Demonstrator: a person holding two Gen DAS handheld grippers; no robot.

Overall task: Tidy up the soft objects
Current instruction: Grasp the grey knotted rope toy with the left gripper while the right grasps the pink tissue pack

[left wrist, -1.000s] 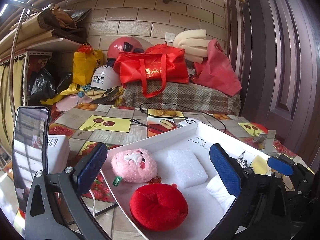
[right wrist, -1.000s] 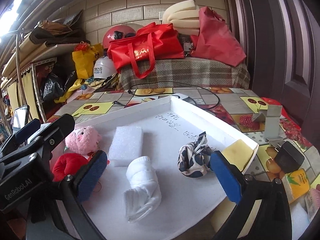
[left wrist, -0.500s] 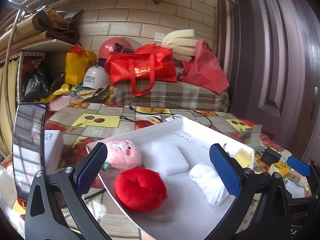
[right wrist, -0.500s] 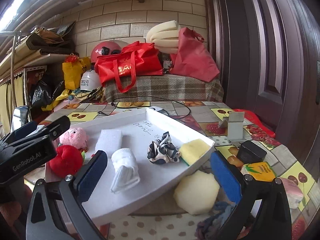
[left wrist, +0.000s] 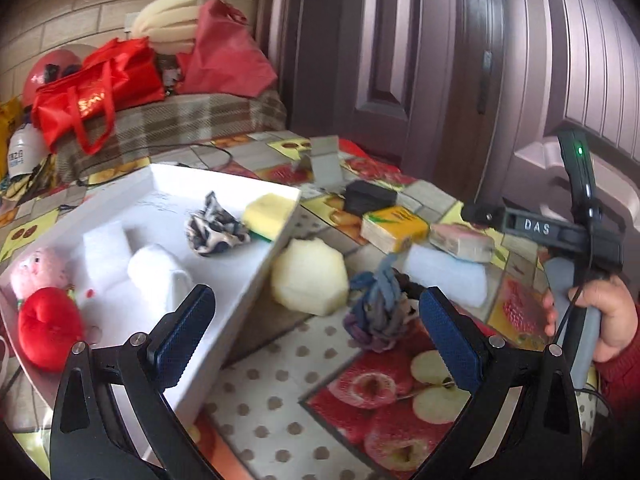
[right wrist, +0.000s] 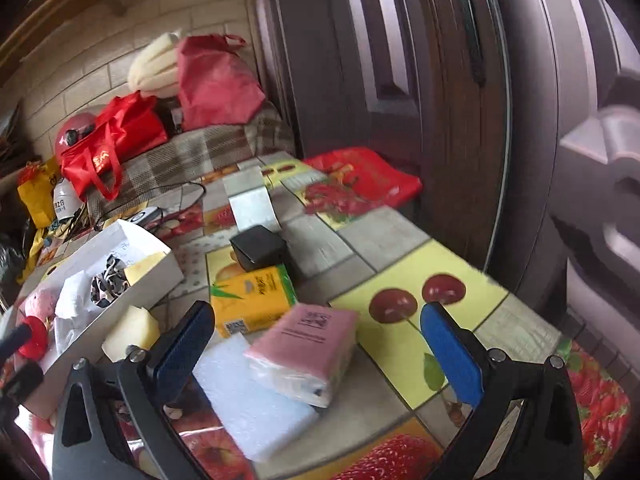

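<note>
A white tray (left wrist: 224,296) holds a red cushion (left wrist: 48,326), a pink plush (left wrist: 38,270), a white foam block (left wrist: 106,246), a rolled white cloth (left wrist: 158,274), a patterned scrunchie (left wrist: 214,228) and a yellow sponge (left wrist: 270,212). On the table beside it lie a cream hexagonal sponge (left wrist: 308,276), a blue-grey knotted rope (left wrist: 378,306) and a white foam slab (left wrist: 446,274). My left gripper (left wrist: 316,336) is open and empty, just in front of the sponge and rope. My right gripper (right wrist: 316,348) is open and empty, with a pink tissue pack (right wrist: 306,350) lying on the foam slab (right wrist: 248,396) between its fingers.
A yellow tissue pack (right wrist: 252,300), a black box (right wrist: 260,248) and a grey stand (right wrist: 252,202) sit on the fruit-patterned tablecloth (right wrist: 400,248). Red bags (left wrist: 100,88) and clutter lie behind. A dark door (right wrist: 400,80) stands at the right.
Both grippers have swung right, from over the tray to the loose items on the table. Both stay open and empty.
</note>
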